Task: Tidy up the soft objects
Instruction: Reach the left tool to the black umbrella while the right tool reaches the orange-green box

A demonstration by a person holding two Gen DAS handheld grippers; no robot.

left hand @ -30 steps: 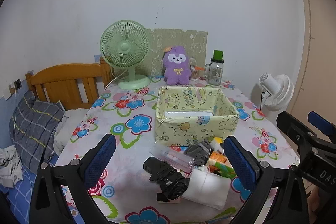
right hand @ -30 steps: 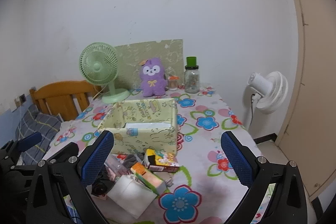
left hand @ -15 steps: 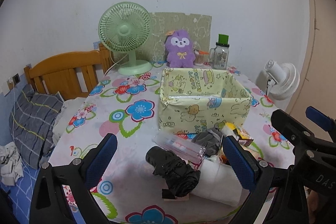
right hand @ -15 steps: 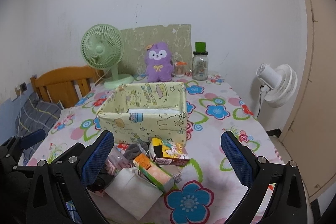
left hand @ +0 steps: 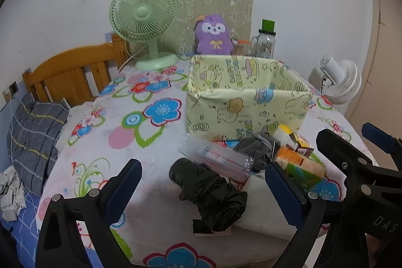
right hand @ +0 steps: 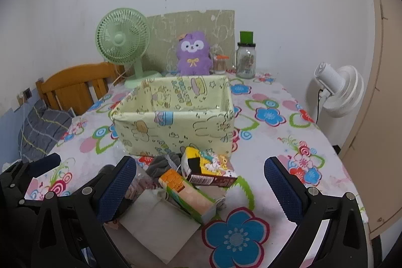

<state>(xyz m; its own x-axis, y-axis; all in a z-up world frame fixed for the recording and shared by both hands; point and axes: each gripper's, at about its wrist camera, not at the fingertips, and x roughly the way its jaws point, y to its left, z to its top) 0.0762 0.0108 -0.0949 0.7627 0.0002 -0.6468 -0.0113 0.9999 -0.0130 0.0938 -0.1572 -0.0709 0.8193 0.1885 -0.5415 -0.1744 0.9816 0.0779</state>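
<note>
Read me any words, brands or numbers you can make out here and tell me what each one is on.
"DAS": white letters on the black body of the right claw, cut off at the picture's edge.
Printed lettering on the yellow fabric box: too distorted to read.
Print on the brown carton and the orange-green pack: too small to read.
Label on the glass jar: blurred.

Clutter pile (right hand: 176, 182) before open-topped fabric box (right hand: 176, 117), bare tablecloth (left hand: 105, 150) left

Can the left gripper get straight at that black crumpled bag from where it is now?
Probably yes: the left gripper is open, the black bag lies between its fingers, nothing in between.
</note>
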